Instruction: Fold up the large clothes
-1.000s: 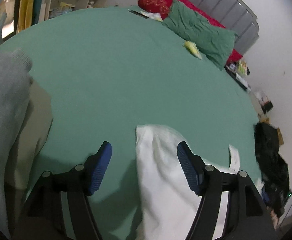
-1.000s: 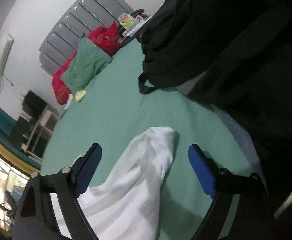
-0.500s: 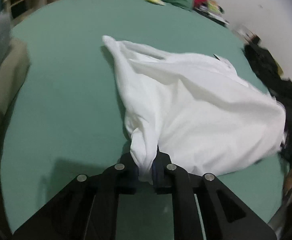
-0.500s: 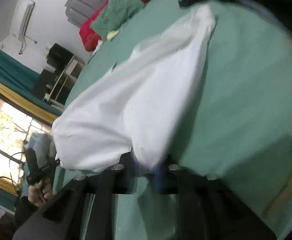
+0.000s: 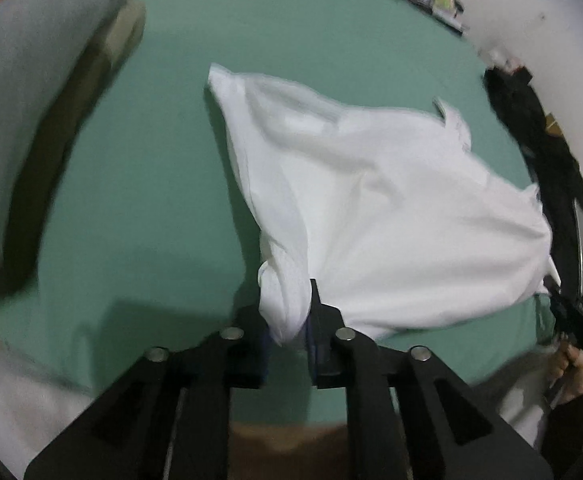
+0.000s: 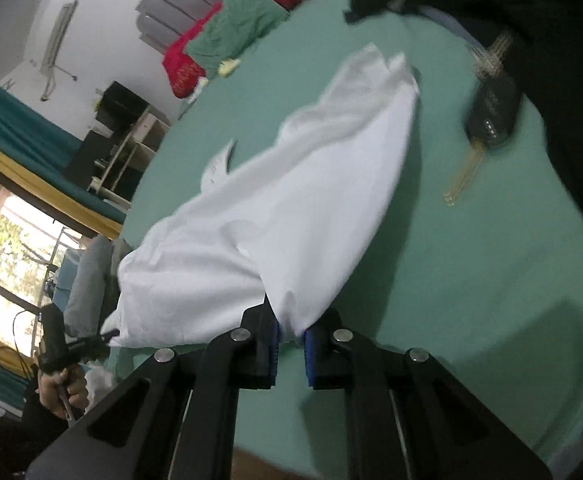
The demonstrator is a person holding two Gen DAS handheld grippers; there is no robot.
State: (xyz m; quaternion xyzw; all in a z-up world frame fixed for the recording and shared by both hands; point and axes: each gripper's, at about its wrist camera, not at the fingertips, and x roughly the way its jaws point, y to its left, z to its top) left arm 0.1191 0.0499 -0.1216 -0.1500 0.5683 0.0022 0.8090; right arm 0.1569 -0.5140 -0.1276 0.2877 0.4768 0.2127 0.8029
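The garment (image 5: 371,208) lies spread on the bed (image 5: 139,208), between the left gripper (image 5: 289,336) and the right gripper (image 6: 291,338). Pillows (image 6: 231,32) sit at the far end. Folded clothes (image 5: 23,112) lie left, dark clothing (image 5: 539,148) right.

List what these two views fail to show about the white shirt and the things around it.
- White shirt, left wrist view: motion blur; front or back up is unclear.
- Its gripped corners: hidden inside the shut left tool and right tool.
- Black clothes, right wrist view: cut off by the frame edge.
- Dark object on the bed: too blurred to identify.
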